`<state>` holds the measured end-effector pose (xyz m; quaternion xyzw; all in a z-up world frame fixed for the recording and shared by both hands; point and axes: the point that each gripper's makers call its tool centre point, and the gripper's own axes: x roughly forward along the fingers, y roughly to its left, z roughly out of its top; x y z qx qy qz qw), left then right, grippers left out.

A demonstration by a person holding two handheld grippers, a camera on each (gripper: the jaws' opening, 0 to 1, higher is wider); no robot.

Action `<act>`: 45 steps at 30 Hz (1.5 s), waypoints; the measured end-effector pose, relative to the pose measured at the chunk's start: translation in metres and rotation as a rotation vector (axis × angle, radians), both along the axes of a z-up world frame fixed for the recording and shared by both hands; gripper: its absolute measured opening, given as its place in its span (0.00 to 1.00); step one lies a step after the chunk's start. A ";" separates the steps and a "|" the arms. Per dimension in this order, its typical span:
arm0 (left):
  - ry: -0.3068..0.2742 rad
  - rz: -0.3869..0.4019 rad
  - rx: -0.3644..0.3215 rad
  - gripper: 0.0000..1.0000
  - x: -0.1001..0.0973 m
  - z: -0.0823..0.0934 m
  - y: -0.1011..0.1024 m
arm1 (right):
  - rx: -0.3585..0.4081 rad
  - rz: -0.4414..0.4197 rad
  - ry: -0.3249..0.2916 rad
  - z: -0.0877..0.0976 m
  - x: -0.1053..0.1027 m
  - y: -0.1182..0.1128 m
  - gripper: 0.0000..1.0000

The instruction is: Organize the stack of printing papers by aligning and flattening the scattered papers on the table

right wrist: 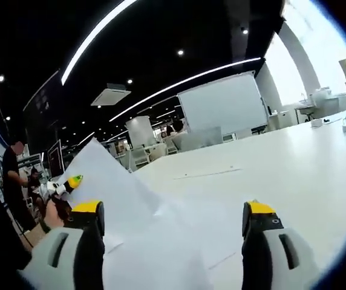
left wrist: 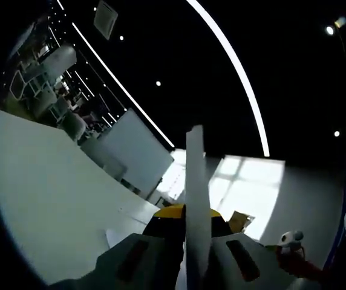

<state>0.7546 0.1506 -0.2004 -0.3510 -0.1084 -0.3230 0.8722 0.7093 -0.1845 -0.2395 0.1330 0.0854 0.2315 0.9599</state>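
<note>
Left gripper view: the left gripper (left wrist: 195, 251) has its yellow-tipped jaws pressed together on the papers (left wrist: 196, 199), which are seen edge-on as a thin white band rising steeply from between the jaws toward a dark ceiling crossed by a curved light strip (left wrist: 233, 66). Right gripper view: the same papers (right wrist: 115, 187) appear broadside as a white sheaf lifted at its left corner and sloping down to lie on the table (right wrist: 294, 175) between the jaws of the right gripper (right wrist: 173, 238), which stand spread wide apart on either side of the sheets and grip nothing. At the raised corner in this view, the left gripper (right wrist: 70, 183) shows from outside as a small yellow-and-black tip pinching the paper, with a hand (right wrist: 51, 217) behind it. The surface is a broad, smooth white table, seen tilted in the left gripper view (left wrist: 52, 205). The room is a large open office with a black ceiling, spot lights and linear lights, a white board (right wrist: 224, 109) beyond the table, bright windows (right wrist: 318, 48) at the upper right, chairs and desks in the distance, and a person in dark clothing (right wrist: 13, 175) standing at the left. The sheets are plain white, slightly fanned at their edges, and not squared into a flat stack.
</note>
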 end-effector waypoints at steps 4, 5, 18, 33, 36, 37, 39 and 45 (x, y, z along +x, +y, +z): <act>0.001 0.000 -0.001 0.06 0.000 0.000 0.000 | -0.004 -0.006 0.006 -0.003 0.002 -0.002 0.90; 0.001 0.001 -0.001 0.06 0.000 0.000 0.000 | -0.007 -0.009 0.007 -0.004 0.002 -0.003 0.90; 0.004 0.002 -0.008 0.06 0.001 0.000 0.001 | -0.018 -0.030 0.027 -0.016 0.007 -0.011 0.90; 0.004 0.001 -0.016 0.06 0.001 0.000 0.001 | -0.022 -0.055 0.044 -0.026 0.009 -0.020 0.90; 0.004 0.000 -0.017 0.06 0.001 0.000 0.001 | -0.027 -0.056 0.050 -0.029 0.008 -0.020 0.90; 0.004 -0.001 -0.018 0.06 0.001 0.000 0.001 | -0.031 -0.057 0.051 -0.030 0.008 -0.021 0.90; 0.005 -0.002 -0.019 0.06 0.001 0.000 0.000 | -0.040 -0.063 0.055 -0.032 0.008 -0.022 0.90; 0.004 -0.005 -0.025 0.06 0.000 0.001 0.001 | -0.050 -0.066 0.070 -0.038 0.009 -0.023 0.90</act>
